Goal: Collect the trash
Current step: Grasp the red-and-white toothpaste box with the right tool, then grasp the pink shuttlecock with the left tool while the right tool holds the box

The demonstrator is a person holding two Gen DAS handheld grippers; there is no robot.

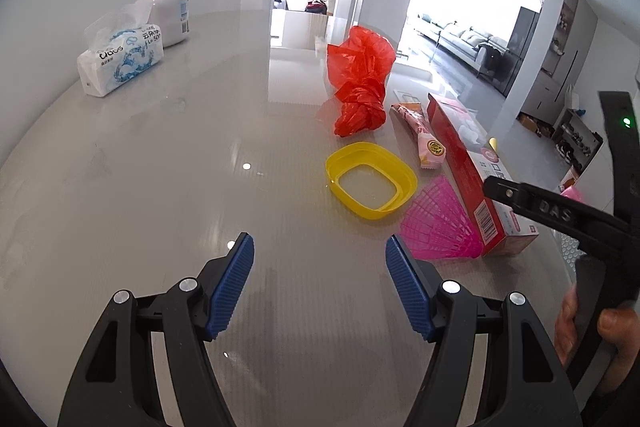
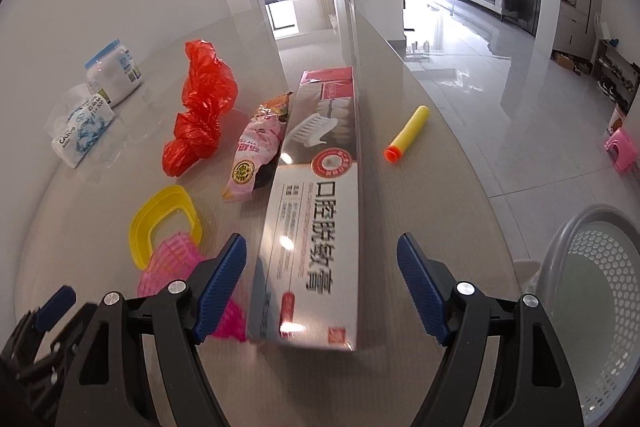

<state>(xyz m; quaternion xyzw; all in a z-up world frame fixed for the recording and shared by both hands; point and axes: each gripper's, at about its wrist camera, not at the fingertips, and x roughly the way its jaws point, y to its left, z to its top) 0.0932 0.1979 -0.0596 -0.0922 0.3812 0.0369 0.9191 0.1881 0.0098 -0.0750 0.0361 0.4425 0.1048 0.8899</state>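
Observation:
Trash lies on a glossy grey table: a crumpled red plastic bag [image 1: 362, 83] [image 2: 200, 107], a yellow plastic ring [image 1: 372, 183] [image 2: 164, 223], a pink snack wrapper [image 1: 424, 135] [image 2: 256, 151], a pink mesh piece [image 1: 440, 227] [image 2: 176, 259], a long red-and-white toothpaste box [image 1: 472, 167] [image 2: 316, 167] and a yellow foam dart [image 2: 408, 133]. My right gripper [image 2: 320, 255] is open, and the box's near end sits between its pads without touching them. My left gripper [image 1: 320, 255] is open over bare table, short of the yellow ring, holding nothing.
A tissue pack [image 1: 120, 61] [image 2: 80, 131] and a white jar with a blue lid [image 1: 170, 13] [image 2: 114, 73] stand at the table's far left. A grey perforated basket [image 2: 592, 307] sits beyond the table's right edge. A pink stool [image 2: 622, 149] stands on the floor.

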